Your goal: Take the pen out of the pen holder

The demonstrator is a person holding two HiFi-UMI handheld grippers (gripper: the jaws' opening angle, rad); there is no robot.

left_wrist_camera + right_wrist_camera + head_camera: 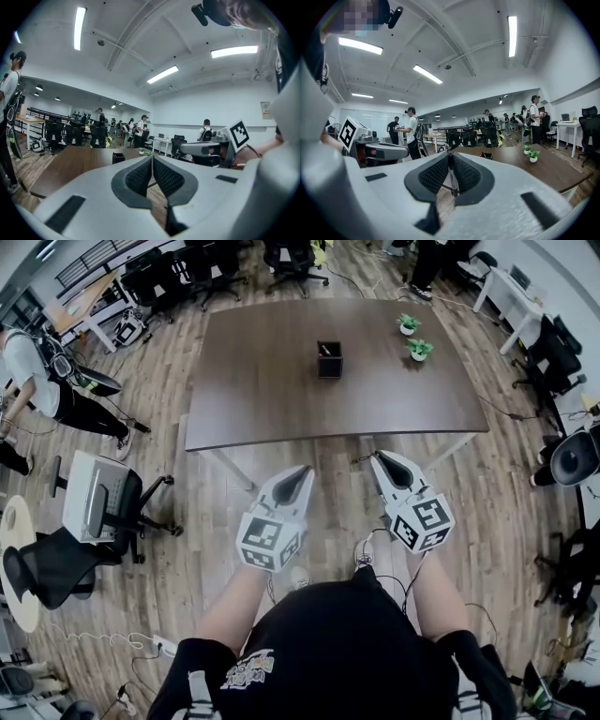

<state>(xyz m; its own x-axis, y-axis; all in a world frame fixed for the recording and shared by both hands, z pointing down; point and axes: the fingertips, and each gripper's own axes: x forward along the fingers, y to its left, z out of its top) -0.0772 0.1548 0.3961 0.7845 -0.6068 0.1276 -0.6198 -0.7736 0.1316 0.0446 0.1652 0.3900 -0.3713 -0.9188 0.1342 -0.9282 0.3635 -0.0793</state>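
Right hand-held gripper (450, 157) clamped on a thin dark stick, looks like the pen (451, 173), well apart from the pen holder (329, 360) on the worktop (281, 399); left hand-held gripper (152, 158) closed, empty; extraction looks done, next needs a steady clamp and a set-down spot.

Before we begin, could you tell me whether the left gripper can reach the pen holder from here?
Probably not yet: nothing blocks the pen holder, but the left gripper, jaws shut, is held short of the table.
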